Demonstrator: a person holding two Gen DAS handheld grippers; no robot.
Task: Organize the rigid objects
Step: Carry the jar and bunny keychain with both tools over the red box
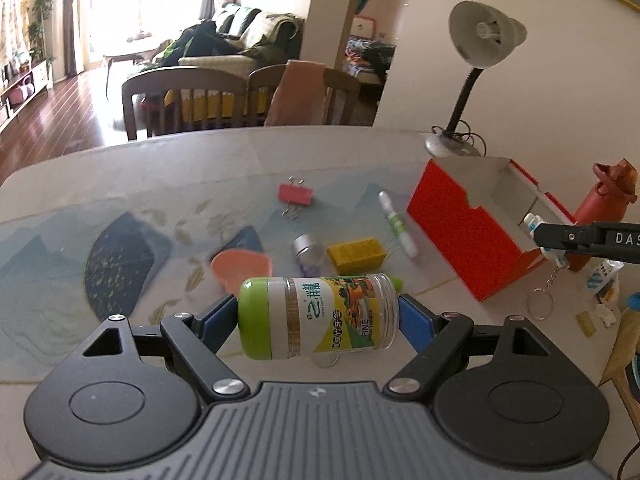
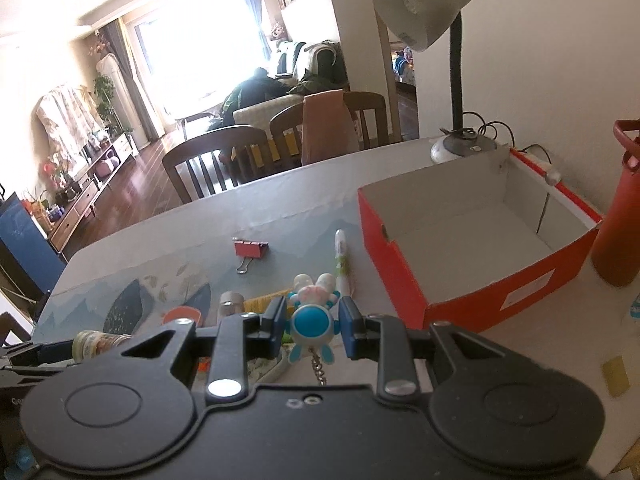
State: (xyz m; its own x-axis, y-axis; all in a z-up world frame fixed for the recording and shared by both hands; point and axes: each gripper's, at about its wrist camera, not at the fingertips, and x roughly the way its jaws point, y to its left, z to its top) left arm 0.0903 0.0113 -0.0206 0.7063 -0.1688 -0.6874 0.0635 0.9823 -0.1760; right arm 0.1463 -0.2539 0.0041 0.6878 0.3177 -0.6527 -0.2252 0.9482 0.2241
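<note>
My left gripper is shut on a toothpick jar with a green cap, held sideways above the table. My right gripper is shut on a small blue and white figure keychain, its chain hanging down. In the left wrist view the right gripper holds the keychain beside the open red box. The red box is empty in the right wrist view. On the table lie a red binder clip, a white and green tube, a yellow sponge, a silver tin and an orange heart-shaped lid.
A desk lamp stands behind the box. A red water bottle stands right of the box. Wooden chairs are at the table's far edge. Small items and a yellow block lie near the right edge.
</note>
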